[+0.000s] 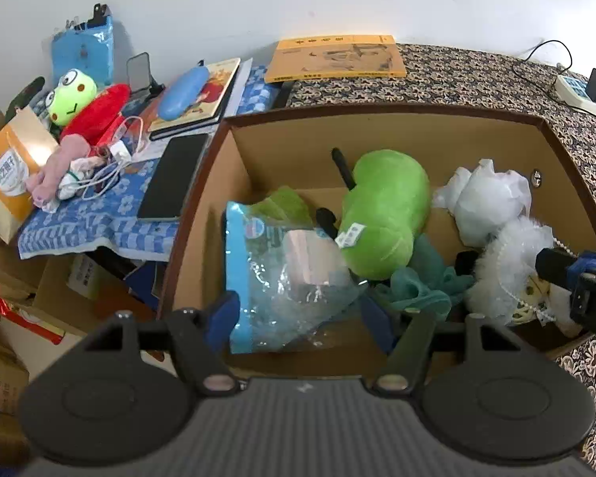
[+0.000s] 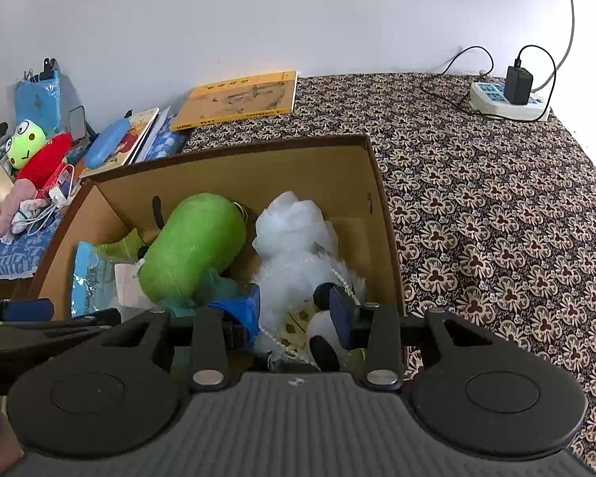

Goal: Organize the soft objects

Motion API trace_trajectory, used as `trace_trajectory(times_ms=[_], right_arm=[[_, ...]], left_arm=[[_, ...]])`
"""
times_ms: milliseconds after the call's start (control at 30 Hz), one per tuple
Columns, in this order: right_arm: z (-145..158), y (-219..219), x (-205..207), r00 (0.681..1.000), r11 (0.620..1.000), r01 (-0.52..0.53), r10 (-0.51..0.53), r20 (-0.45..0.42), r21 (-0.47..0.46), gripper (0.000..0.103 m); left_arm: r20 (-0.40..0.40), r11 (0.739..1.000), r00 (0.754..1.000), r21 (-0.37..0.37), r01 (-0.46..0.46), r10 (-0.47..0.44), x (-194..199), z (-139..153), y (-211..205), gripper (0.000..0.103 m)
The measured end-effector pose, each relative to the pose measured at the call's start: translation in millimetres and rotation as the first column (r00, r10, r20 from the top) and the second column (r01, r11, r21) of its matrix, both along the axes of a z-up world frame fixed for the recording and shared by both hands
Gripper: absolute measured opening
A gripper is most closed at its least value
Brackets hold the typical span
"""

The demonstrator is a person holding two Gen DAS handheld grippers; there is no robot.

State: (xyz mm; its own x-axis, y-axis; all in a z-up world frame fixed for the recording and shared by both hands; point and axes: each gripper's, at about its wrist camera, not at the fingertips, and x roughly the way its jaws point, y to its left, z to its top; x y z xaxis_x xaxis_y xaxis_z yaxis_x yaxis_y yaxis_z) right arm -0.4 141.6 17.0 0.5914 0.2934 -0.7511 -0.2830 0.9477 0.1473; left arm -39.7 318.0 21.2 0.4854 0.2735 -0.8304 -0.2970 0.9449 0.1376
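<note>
An open cardboard box (image 1: 242, 151) (image 2: 381, 198) holds a green plush (image 1: 381, 210) (image 2: 194, 246), a blue plastic packet (image 1: 282, 278) (image 2: 91, 274), a teal cloth (image 1: 421, 282), a white bag (image 1: 484, 198) (image 2: 290, 218) and a white fluffy toy (image 1: 504, 274) (image 2: 294, 278). My left gripper (image 1: 302, 314) is open around the near end of the blue packet. My right gripper (image 2: 298, 314) is open around the fluffy toy and a black-and-white plush (image 2: 322, 338); it also shows in the left wrist view (image 1: 576, 274). A frog plush (image 1: 75, 95) (image 2: 26, 143) lies outside the box at the left.
The left table holds a blue checked cloth (image 1: 99, 218), a phone (image 1: 171, 175), books (image 1: 202, 99), a blue case (image 1: 182, 91), cables and a pink cloth (image 1: 55, 167). A yellow book (image 1: 333, 57) (image 2: 238, 97) and a power strip (image 2: 504, 99) lie on the patterned surface (image 2: 496, 218).
</note>
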Motion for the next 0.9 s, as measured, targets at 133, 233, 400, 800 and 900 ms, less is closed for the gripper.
trace_trajectory(times_ms=[133, 233, 400, 800, 900], right_arm=[[-0.8, -0.7, 0.2, 1.0, 1.0, -0.003, 0.003, -0.003, -0.006, 0.022], [-1.5, -1.2, 0.7, 1.0, 1.0, -0.005, 0.005, -0.003, -0.009, 0.022], [-3.1, -2.3, 0.7, 1.0, 1.0, -0.011, 0.011, -0.008, -0.015, 0.022], [-4.5, -1.3, 0.3, 1.0, 1.0, -0.014, 0.014, -0.001, -0.027, 0.022], [-5.6, -2.4, 0.3, 1.0, 1.0, -0.01, 0.009, -0.004, -0.024, 0.022]], left_arm=[[-0.003, 1.0, 1.0, -0.004, -0.001, 0.001, 0.1, -1.9, -0.2, 0.067], [-0.003, 1.0, 1.0, -0.002, -0.001, 0.001, -0.7, -2.8, -1.3, 0.067], [-0.006, 1.0, 1.0, -0.005, -0.001, 0.001, -2.2, -4.7, -2.4, 0.067], [-0.003, 1.0, 1.0, -0.006, -0.003, 0.003, -4.7, -6.5, -0.7, 0.067], [0.001, 1.0, 1.0, -0.006, 0.003, -0.003, -5.4, -7.3, -1.0, 0.067]])
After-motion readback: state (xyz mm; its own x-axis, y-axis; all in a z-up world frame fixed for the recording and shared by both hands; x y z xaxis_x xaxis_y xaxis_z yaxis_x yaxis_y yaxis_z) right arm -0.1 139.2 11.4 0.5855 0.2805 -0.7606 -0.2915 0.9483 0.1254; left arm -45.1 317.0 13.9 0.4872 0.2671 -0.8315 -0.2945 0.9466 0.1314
